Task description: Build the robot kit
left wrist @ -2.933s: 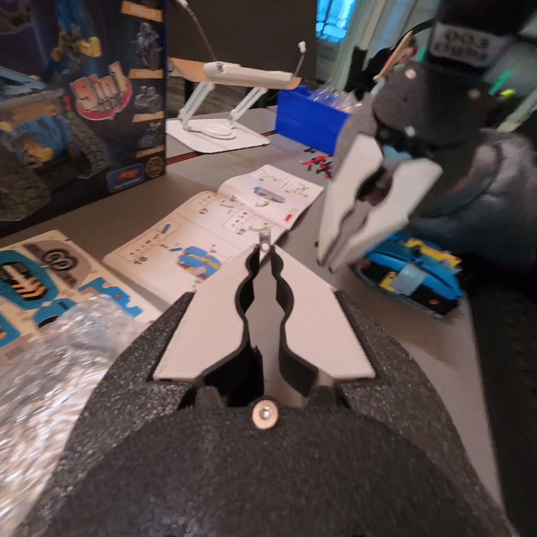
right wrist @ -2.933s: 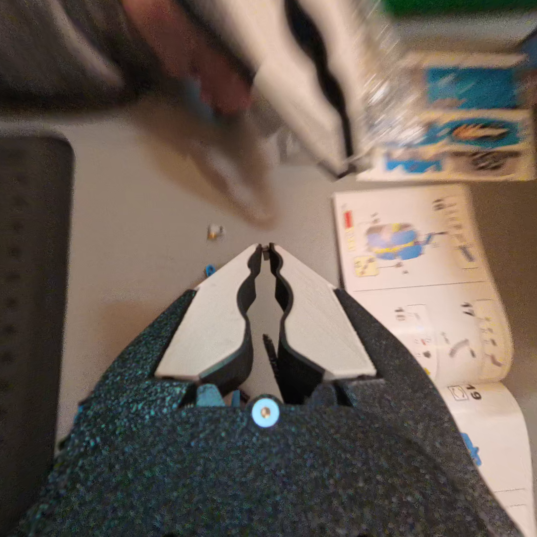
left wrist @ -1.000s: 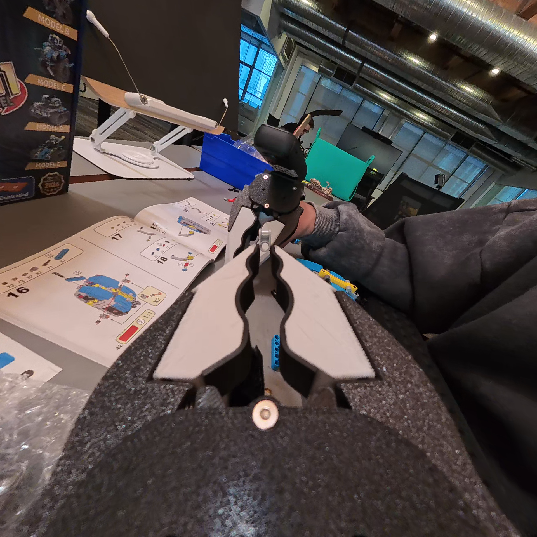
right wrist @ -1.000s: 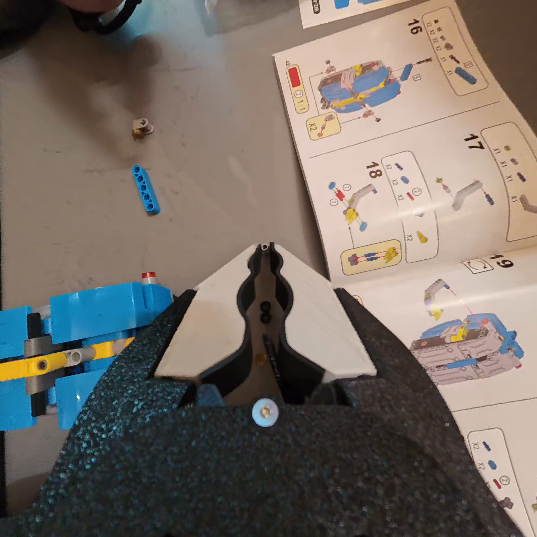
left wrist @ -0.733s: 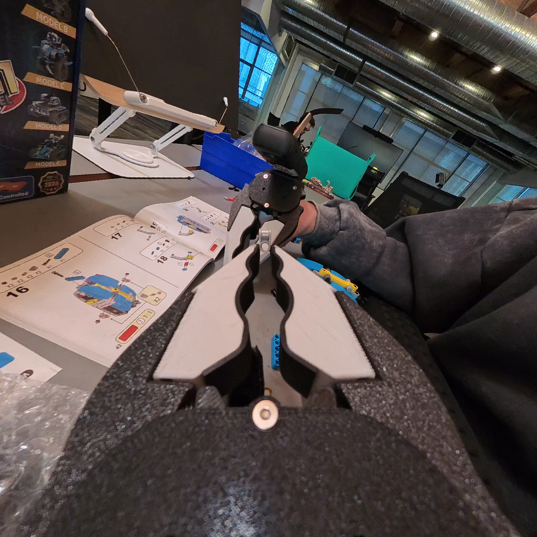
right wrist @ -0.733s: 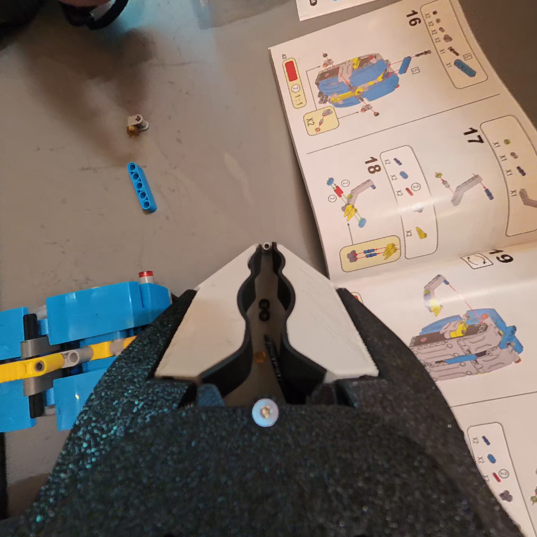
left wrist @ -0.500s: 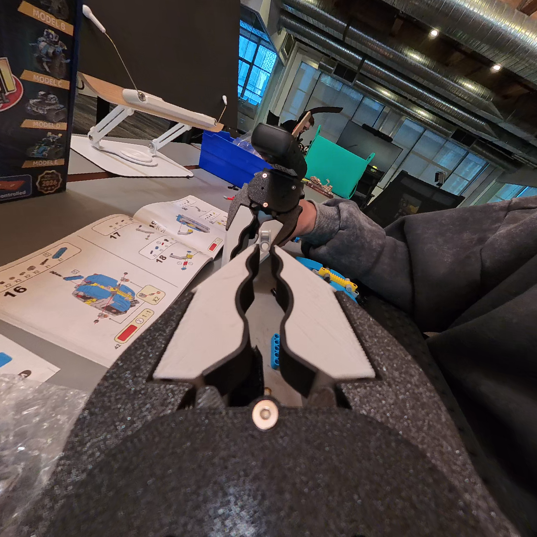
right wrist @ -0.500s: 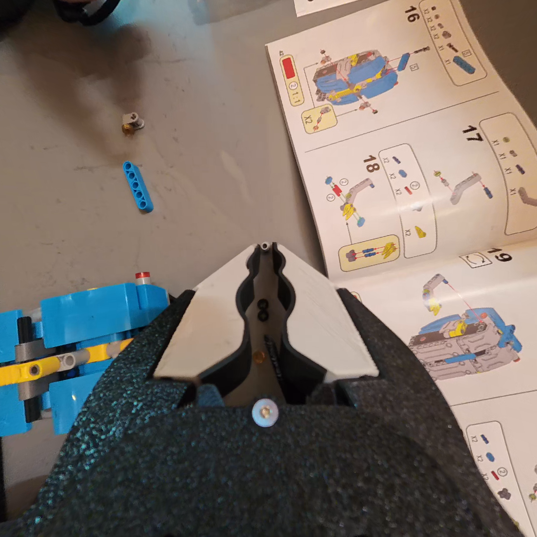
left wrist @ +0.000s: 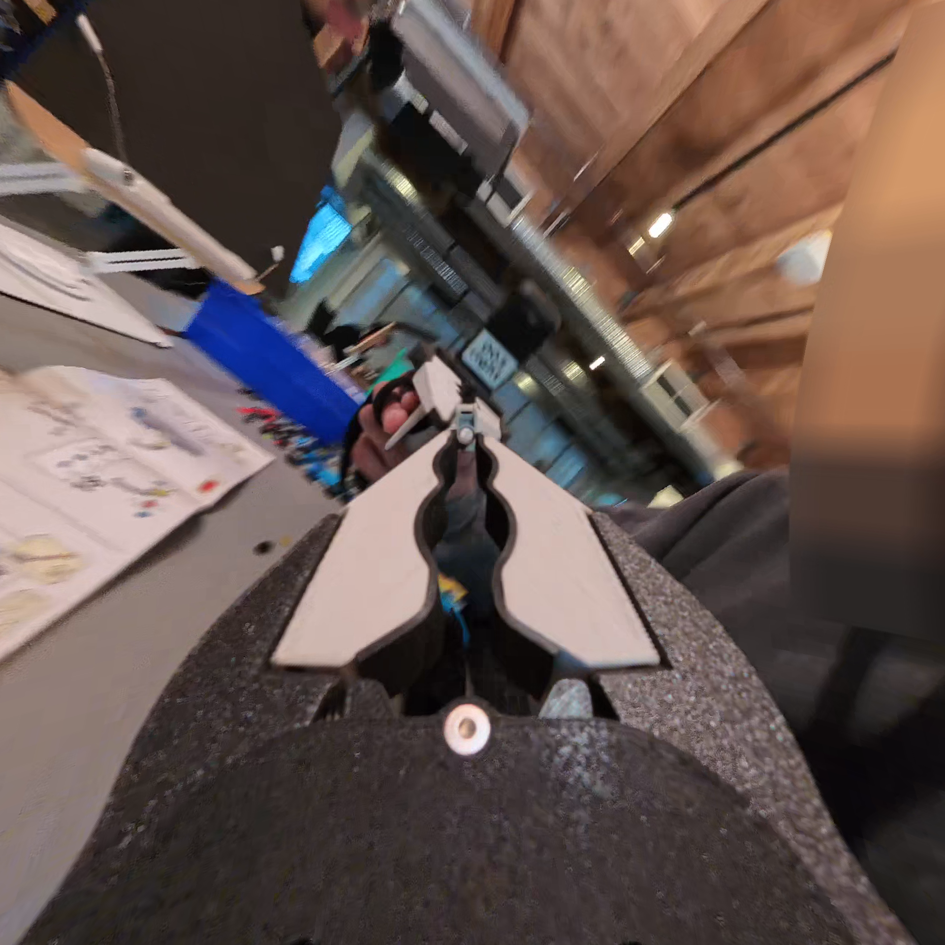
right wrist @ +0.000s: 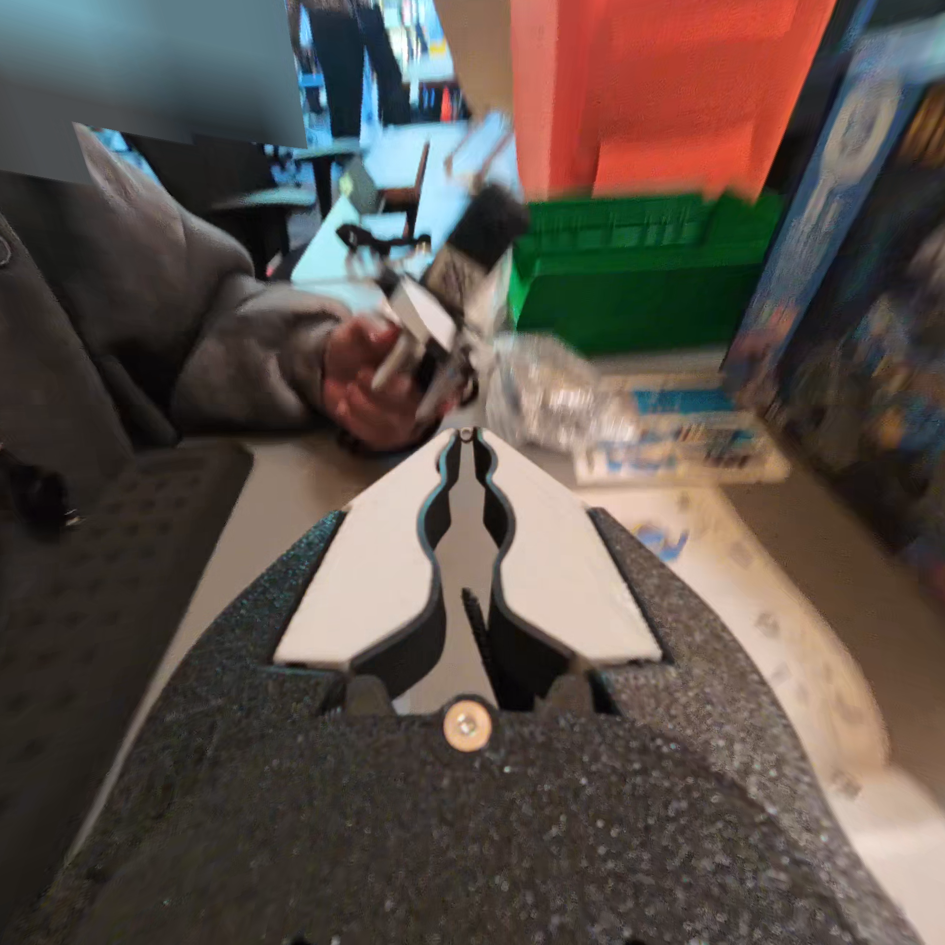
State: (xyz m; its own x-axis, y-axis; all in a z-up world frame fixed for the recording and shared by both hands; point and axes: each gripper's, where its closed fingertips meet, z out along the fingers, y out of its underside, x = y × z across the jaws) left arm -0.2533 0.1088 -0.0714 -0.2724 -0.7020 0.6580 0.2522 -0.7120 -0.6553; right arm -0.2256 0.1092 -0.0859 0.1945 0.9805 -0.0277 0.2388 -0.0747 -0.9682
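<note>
Both views are pretty smeared, so take the far stuff with a grain of salt.

Left wrist view first. The left gripper [left wrist: 465, 446] has its fingers pinched together on a small light grey plastic connector piece [left wrist: 464, 422], which sticks out past the tips. Down in the gap between the fingers there's a bit of a blue and yellow brick model [left wrist: 452, 593]. Left of the fingers is the grey table [left wrist: 128, 639] with an open white instruction booklet [left wrist: 102, 460] on it. Just beyond the tips, slightly left, a hand [left wrist: 381, 434] holds the other gripper. Farther left are a blue plastic bin [left wrist: 266, 353] and a white folding stand [left wrist: 153, 204]. A dark grey sleeve [left wrist: 716, 521] fills the right side.

Right wrist view: the right gripper [right wrist: 465, 444] is clamped on a tiny pale ring-ended piece [right wrist: 465, 433], right at the very tips. A black perforated mat [right wrist: 102, 562] lies to the left of the fingers, and the booklet pages are to the right. Just past the tips, a little left, is the other hand and its gripper, which is too blurred to read. Right of that are a crinkly clear plastic bag [right wrist: 552, 394] and a blue and white sticker sheet [right wrist: 680, 445]. Behind those are a green plastic bin [right wrist: 639, 271] and a tall dark blue toy box [right wrist: 869, 255].

Each held piece is up off the table. The two pieces aren't touching each other.
</note>
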